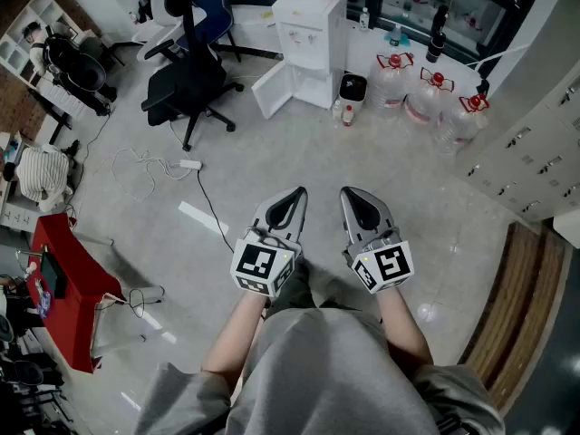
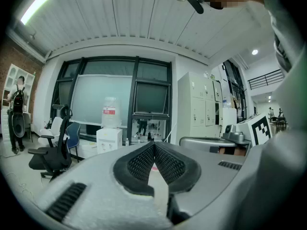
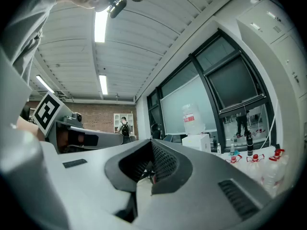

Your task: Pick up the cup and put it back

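Observation:
No cup shows in any view. In the head view I hold both grippers side by side at waist height over the bare floor, pointing away from me. My left gripper [image 1: 298, 191] has its jaws pressed together at the tip with nothing between them, and its own view shows the same closed tip [image 2: 154, 145]. My right gripper [image 1: 347, 191] is likewise shut and empty, its pads meeting at the tip [image 3: 151, 143]. Each gripper's marker cube sits just above my wrists.
A white water dispenser [image 1: 311, 48] with its door open stands ahead, with large water bottles [image 1: 426, 93] to its right. A black office chair [image 1: 186, 84] is at the left, a cable [image 1: 149, 166] on the floor, a red stand [image 1: 63, 288] near left, grey lockers [image 1: 535, 152] on the right.

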The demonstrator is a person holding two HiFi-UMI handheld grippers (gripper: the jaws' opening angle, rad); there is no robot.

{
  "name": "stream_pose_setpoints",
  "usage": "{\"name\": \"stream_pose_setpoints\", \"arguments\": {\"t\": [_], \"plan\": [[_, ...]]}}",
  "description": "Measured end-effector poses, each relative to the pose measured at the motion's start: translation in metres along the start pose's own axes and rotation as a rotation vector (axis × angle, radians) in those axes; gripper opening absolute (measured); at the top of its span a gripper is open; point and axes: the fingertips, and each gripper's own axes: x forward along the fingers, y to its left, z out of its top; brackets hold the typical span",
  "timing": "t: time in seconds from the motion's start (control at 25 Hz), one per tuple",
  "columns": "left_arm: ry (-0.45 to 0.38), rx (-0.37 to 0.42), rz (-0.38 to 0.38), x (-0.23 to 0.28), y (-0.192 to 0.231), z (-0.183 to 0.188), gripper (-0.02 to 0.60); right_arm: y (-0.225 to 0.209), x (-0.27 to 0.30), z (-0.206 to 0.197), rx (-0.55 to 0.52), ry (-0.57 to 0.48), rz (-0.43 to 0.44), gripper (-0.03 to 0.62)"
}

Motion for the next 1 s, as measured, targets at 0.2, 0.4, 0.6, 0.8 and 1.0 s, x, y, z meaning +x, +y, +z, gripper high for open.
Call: {"name": "stream_pose_setpoints", "arguments": {"t": [0.2,0.4,0.6,0.8,1.0], "plan": [[-0.003,-0.005,-0.003,0.02,0.031,-0.002,0.009,-0.004,0.034,-0.008,0.021,0.003,0.026,0.011],[0.004,-0.022,-0.012,0.045,0.081,0.0,0.009,-0.016,0.086,-0.011,0.014,0.003,-0.005,0.011],[0.002,-0.014,-0.043,0.066,0.131,0.007,0.009,-0.02,0.145,-0.014,0.014,0.013,-0.034,0.011],[0.006,-0.029,-0.072,0.082,0.174,0.007,0.009,-0.021,0.193,-0.018,0.003,0.028,-0.06,0.011],[0.019,-0.044,-0.084,0.095,0.208,0.005,0.009,-0.024,0.225,-0.023,0.0,0.046,-0.076,0.011]]}}
